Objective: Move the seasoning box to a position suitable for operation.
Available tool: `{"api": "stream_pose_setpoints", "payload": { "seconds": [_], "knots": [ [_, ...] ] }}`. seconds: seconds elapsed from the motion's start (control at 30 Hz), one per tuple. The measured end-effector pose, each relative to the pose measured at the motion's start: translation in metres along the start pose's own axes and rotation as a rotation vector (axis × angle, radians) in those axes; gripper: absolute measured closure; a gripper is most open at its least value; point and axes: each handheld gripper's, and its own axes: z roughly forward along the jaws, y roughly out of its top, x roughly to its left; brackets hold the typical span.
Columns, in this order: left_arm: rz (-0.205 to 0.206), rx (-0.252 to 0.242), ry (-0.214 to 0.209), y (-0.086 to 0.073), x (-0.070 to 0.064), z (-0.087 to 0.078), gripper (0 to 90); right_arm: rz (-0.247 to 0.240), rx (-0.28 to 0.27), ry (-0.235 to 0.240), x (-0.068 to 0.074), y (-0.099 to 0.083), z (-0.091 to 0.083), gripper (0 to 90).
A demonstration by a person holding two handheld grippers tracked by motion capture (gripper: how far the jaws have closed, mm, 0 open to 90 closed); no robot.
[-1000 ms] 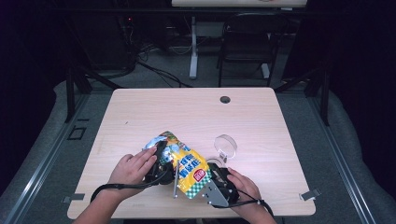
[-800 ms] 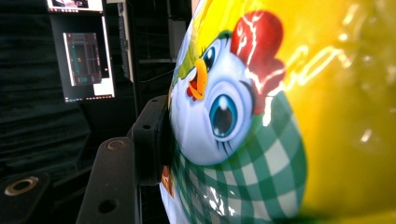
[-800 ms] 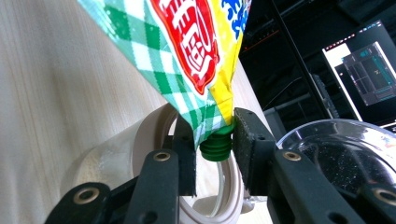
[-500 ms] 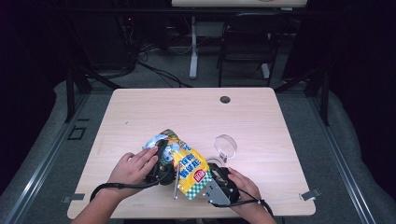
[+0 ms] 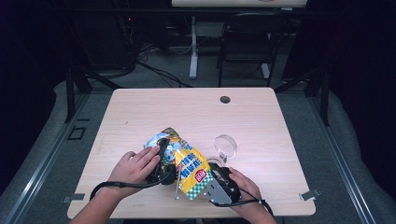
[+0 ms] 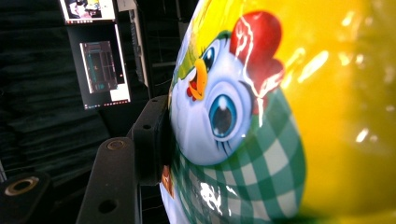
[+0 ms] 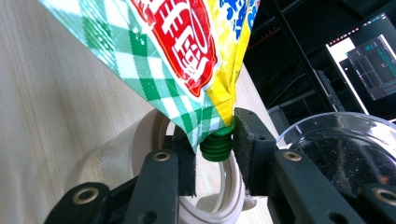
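While the high view shows the yellow pouch [image 5: 187, 163] held at the table's [image 5: 140, 112] near edge, the left gripper [image 6: 156, 140] view has its jaws pinching the body, and the right gripper [image 7: 215, 144] view has jaws clamped on the green cap [image 7: 216, 145], so unscrewing seems underway, needing a steady twist.

In the left gripper view, the glossy yellow-and-green snack pouch with a cartoon chicken [image 6: 261, 121] is cut off by the top, right and bottom edges, and one black jaw is hidden behind it. Its printed lettering cannot be read in the high view.
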Motion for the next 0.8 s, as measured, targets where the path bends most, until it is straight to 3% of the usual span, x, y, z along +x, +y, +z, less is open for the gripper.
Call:
{"api": "stream_pose_setpoints", "payload": {
  "seconds": [0.07,0.13,0.37,0.67,0.8],
  "knots": [
    [0.0,-0.013,0.018,-0.0003,-0.0001,0.001,49.9,0.003,0.002,0.0,-0.0004,0.0,0.0,70.8],
    [0.008,0.002,0.002,0.0002,0.0016,-0.0001,50.3,0.026,-0.01,0.002,-0.0001,-0.0003,0.0011,70.8],
    [0.022,0.006,-0.011,0.0009,0.003,-0.0001,50.6,0.028,-0.002,0.005,0.0003,-0.0002,0.0012,70.8],
    [0.04,0.012,0.014,0.0016,0.0052,-0.0026,50.7,0.04,-0.002,0.004,-0.0017,0.0008,0.0005,70.8],
    [0.066,0.018,0.027,0.003,0.0053,-0.0035,50.7,0.049,-0.005,0.007,-0.0005,0.0005,0.0018,70.8]
  ]
}}
